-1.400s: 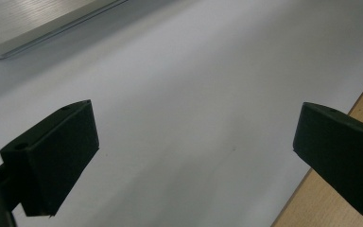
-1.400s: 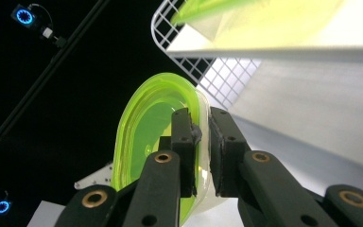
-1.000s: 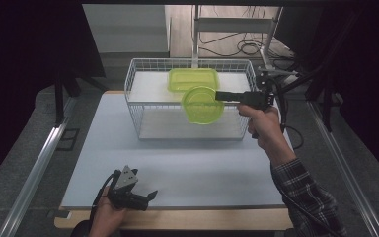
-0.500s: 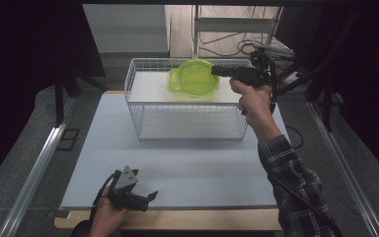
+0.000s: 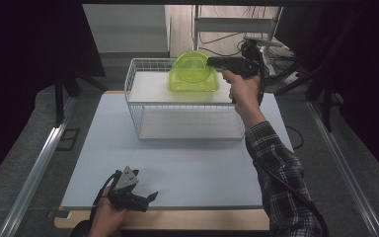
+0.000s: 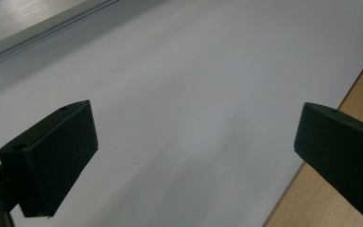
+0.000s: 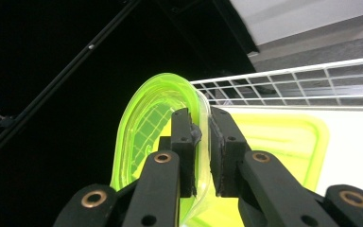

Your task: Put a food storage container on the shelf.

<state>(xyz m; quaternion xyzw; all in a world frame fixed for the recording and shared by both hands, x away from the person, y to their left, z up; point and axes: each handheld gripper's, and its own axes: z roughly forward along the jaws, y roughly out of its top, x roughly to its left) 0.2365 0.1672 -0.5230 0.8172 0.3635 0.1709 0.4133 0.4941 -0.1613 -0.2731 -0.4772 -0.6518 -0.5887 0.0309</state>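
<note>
A round translucent green bowl (image 5: 191, 64) hangs tilted on edge above a rectangular green container (image 5: 193, 83) that lies in the white wire basket (image 5: 182, 106). My right gripper (image 5: 210, 61) reaches in from the right and is shut on the bowl's rim. In the right gripper view the two pads (image 7: 184, 137) pinch the bowl (image 7: 144, 127) wall, my right gripper (image 7: 203, 118) pointing over the green container (image 7: 283, 142) and basket wire (image 7: 312, 85). My left gripper (image 5: 145, 200) rests near the table's front edge, open and with nothing between its fingers (image 6: 194, 132).
The white table mat (image 5: 187, 158) spreads between the basket and the wooden front edge (image 5: 177, 219). Metal rails (image 5: 34, 168) run along both sides. A stand and cables (image 5: 237, 29) sit beyond the basket. The surroundings are dark.
My right gripper has carried the green bowl up and away, from over the basket's right front to above the green container at the back. The left gripper has stayed put.
</note>
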